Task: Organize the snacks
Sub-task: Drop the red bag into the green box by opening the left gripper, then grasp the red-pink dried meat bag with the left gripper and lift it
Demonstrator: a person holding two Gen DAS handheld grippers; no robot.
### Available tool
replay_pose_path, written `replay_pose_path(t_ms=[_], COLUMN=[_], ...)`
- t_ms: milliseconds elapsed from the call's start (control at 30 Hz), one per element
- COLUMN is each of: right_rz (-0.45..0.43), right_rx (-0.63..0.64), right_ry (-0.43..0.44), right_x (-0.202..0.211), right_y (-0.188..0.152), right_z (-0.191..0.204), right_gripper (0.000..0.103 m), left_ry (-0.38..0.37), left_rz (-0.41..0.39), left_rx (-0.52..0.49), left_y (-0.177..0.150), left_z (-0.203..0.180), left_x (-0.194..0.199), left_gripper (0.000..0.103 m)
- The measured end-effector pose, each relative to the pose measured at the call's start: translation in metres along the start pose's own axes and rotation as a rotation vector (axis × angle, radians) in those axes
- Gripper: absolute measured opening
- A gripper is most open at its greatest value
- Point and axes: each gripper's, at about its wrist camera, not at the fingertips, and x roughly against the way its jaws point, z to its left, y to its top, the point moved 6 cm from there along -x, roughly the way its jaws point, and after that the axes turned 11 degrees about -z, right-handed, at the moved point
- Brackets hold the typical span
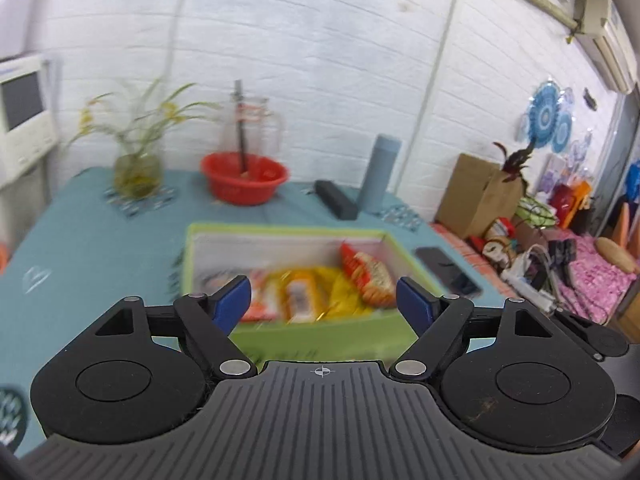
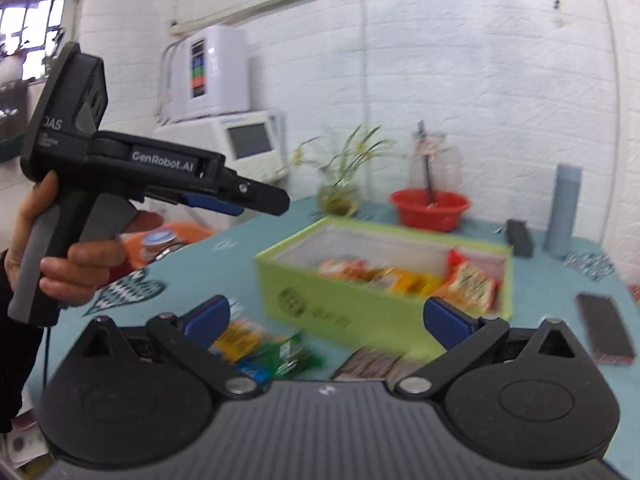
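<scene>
Loose packets [image 2: 276, 354] lie on the table [image 2: 224, 248] outside the green box [image 2: 340, 312], against its near wall. In the right wrist view they sit just ahead of the right gripper [image 2: 324, 314], toward its left finger and low in the gap. A dark packet [image 2: 370, 364] lies beside them, nearer centre. Their long axes cannot be told through the blur. More packets [image 1: 320, 292] are already inside the box. The right gripper's fingers are spread wide, nothing between them. The left gripper [image 1: 324, 300] is likewise spread and empty, held above the box. The right gripper is judged nearer the loose packets, so the next pick would suit it.
</scene>
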Motion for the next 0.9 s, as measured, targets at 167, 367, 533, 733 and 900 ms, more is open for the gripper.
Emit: replay_pose_path(t_ms=[167,367,533,733,900], right_rz=[0.124,0.23,0.275,0.321,0.343], right_rx=[-0.12,-0.167,-0.098,-0.071,-0.053], right_ry=[0.106,0.257,0.227,0.245,0.277], right_x=[-0.012,-0.047,-0.084,-0.103,-0.086], right_y=[-0.053,-0.09,-0.098,-0.102,-0.106], right_z=[0.055,0.132,0.154,0.164,0.173], right_gripper=[0.103,0.103,0.102,0.102,0.102], left_ry=[0.145,0.198,0.114,0.035,-0.004], left_rz=[0.084,0.213,0.24,0.289,0.294], left_rx=[0.097,0.23,0.216,0.202,0.206], left_y=[-0.062,-0.121,-0.126,-0.137,-0.149], left_z=[0.058,0.106,0.106,0.103,0.091], left_x=[0.054,0.078,0.071,0.059,0.081], left_gripper=[0.068,0.064,0.062,0.038,0.028])
